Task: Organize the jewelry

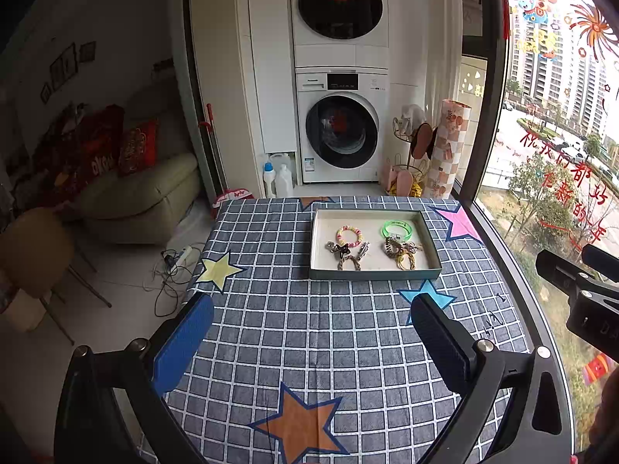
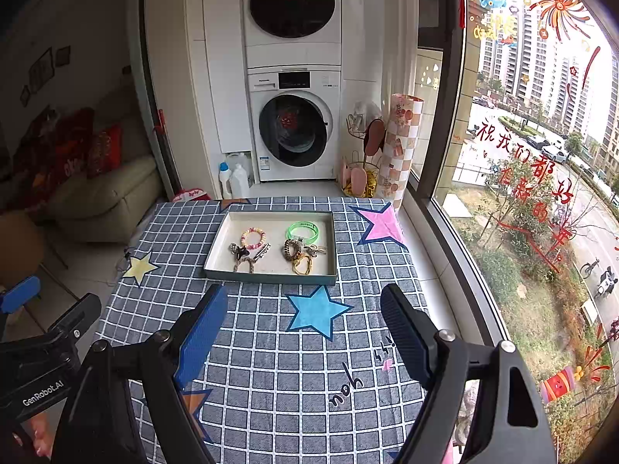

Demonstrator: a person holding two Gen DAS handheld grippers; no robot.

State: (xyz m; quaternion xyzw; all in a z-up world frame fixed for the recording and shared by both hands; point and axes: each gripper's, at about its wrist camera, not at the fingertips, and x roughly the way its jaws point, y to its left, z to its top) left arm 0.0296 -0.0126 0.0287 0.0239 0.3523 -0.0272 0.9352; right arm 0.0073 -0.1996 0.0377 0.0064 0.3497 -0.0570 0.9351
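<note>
**Jewelry in tray, nothing gripped**

Both grippers, left gripper (image 1: 311,332) and right gripper (image 2: 303,321), spread apart and empty over the counter (image 1: 309,348). Jewelry sits in tray (image 1: 433,247). Green bangle (image 1: 396,229) looks stiff and light: pinch its rim. Chains likely limp, tangle-prone.

Jewelry (image 1: 371,245) in tray (image 1: 374,273) on table (image 1: 309,332)

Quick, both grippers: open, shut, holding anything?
Left gripper: open, holding nothing, above the checked cloth.
Right gripper: open, holding nothing, short of the jewelry tray.
</note>
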